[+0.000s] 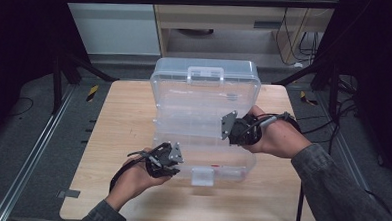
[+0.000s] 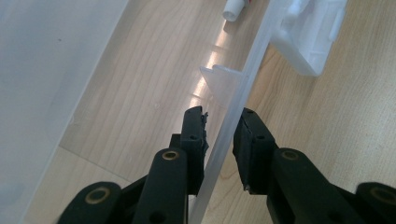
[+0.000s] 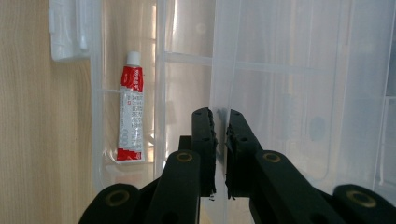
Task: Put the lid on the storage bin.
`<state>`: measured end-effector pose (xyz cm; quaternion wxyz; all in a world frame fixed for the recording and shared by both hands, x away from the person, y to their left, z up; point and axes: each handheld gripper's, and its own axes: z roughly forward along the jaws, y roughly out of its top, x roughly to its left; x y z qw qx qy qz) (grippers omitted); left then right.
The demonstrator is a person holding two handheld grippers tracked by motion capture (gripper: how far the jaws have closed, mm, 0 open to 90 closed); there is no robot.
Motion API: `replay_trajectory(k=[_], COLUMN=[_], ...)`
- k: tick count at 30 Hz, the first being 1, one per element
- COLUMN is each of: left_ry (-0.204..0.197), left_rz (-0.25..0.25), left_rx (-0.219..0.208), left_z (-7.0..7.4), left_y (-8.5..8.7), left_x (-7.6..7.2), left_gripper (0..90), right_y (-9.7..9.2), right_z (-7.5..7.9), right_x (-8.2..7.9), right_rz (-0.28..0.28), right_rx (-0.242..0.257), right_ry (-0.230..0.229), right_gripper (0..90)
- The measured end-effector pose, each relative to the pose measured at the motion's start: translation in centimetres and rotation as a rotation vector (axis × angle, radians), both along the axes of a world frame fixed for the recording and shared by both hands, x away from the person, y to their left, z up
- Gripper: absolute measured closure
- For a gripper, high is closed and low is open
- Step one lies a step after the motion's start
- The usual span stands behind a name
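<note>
A: Here we are above the wooden surface point(image 1: 118, 137), and in the middle of it sits a clear plastic box point(image 1: 203, 121), lid point(image 1: 205, 83) swung up and standing at the far side.

B: Both hands are on it. The left gripper point(image 1: 170, 162) is down at the box's near edge, just left of the white latch point(image 1: 201, 176).

A: And from the left gripper view the jaws straddle the front wall point(image 2: 233, 116) of the box, one pad inside, one outside. The outer pad looks to be against the plastic; the inner one sits right beside it, and whether it presses I cannot tell.

B: Over on the other side, the right gripper point(image 1: 232, 127) comes in from the right, around the middle of the box.

A: The right gripper view has it clearly: the jaws are clenched on a thin clear wall point(image 3: 219, 93) that runs upright between the pads, with barely a sliver of gap.

B: Anything inside the box?

A: A small red and white tube point(image 3: 130, 114) with a white cap, lying in a narrow compartment by the front wall, next to the latch.

B: Its cap point(image 2: 232, 9) peeks in at the top of the left gripper view too.
</note>
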<state>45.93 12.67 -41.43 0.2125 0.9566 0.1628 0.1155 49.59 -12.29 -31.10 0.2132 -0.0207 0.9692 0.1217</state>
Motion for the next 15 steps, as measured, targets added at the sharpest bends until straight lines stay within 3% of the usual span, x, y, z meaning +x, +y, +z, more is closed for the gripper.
replay_trajectory(k=[6,7,15], left_ry=[-0.004,-0.020,-0.019], left_rz=[0.003,-0.030,-0.027], left_rx=[-0.003,0.009,0.008], left_z=[-0.04,0.04,0.02], left_y=[-0.01,0.02,0.00], left_x=[-0.04,0.24,0.21], left_gripper=[73.3,73.3,73.2], right_y=[-0.17,-0.17,-0.22], right_z=[-0.19,-0.23,-0.47], right_x=[-0.28,-0.31,-0.60], right_rz=[-0.001,0.002,0.008], right_rx=[0.006,0.008,0.007], right_ry=[0.000,0.000,0.018], right_gripper=[84.0,84.0,84.0])
